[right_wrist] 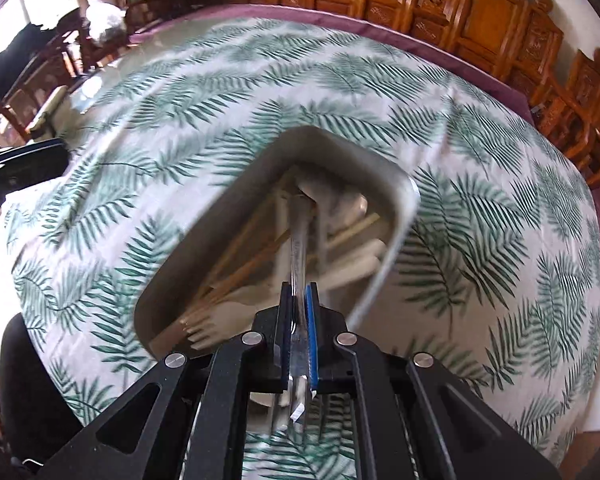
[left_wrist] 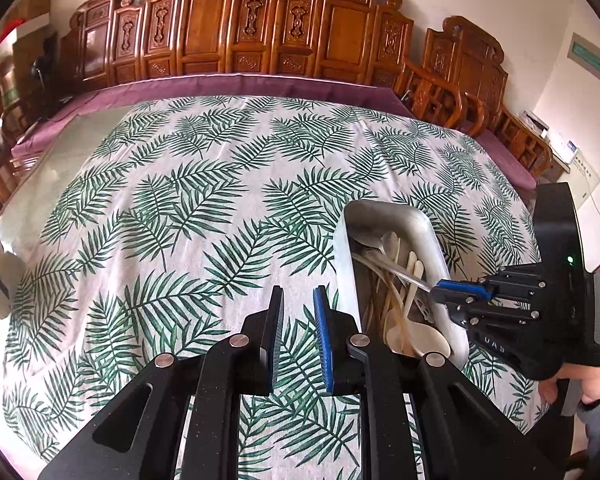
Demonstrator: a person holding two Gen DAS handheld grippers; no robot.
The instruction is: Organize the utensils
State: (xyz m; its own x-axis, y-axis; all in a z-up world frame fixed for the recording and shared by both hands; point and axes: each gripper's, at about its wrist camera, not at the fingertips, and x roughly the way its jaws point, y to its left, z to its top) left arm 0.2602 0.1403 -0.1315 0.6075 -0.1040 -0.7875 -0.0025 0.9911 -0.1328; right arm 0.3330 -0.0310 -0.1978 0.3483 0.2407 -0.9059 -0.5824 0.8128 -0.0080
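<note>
Carved wooden chairs (left_wrist: 260,28) line the wall behind a table spread with a white cloth printed with green palm fronds (left_wrist: 172,208), and a purple under-cloth (left_wrist: 260,82) shows along its far edge. From the left wrist view, the left gripper (left_wrist: 298,300) hangs over bare cloth with its two fingers slightly parted and nothing between them. Just to its right stands a grey rectangular tray (left_wrist: 348,264) holding pale plastic spoons (left_wrist: 410,268), thin wooden chopsticks (left_wrist: 380,292) and a metal spoon (left_wrist: 380,240) whose bowl lies toward the far end. The right gripper (left_wrist: 440,286) reaches in from the right over the tray's near rim, its jaws pinched on the end of the metal spoon's handle, and a hand (left_wrist: 592,380) grips the tool's body at the frame edge. From the right wrist view, which is blurred by motion, the right gripper (right_wrist: 300,292) points steeply down into the tray (right_wrist: 404,200), closed tight on the metal spoon (right_wrist: 298,240); the shiny handle runs up from between the fingers toward the tray's far corner. Chopsticks (right_wrist: 236,264) lie diagonally to the left of the spoon, pale plastic spoons (right_wrist: 360,264) lie to its right, and a pale fork (right_wrist: 198,334) lies in the near corner of the tray. The left gripper's dark body (right_wrist: 24,164) shows at the left edge.
</note>
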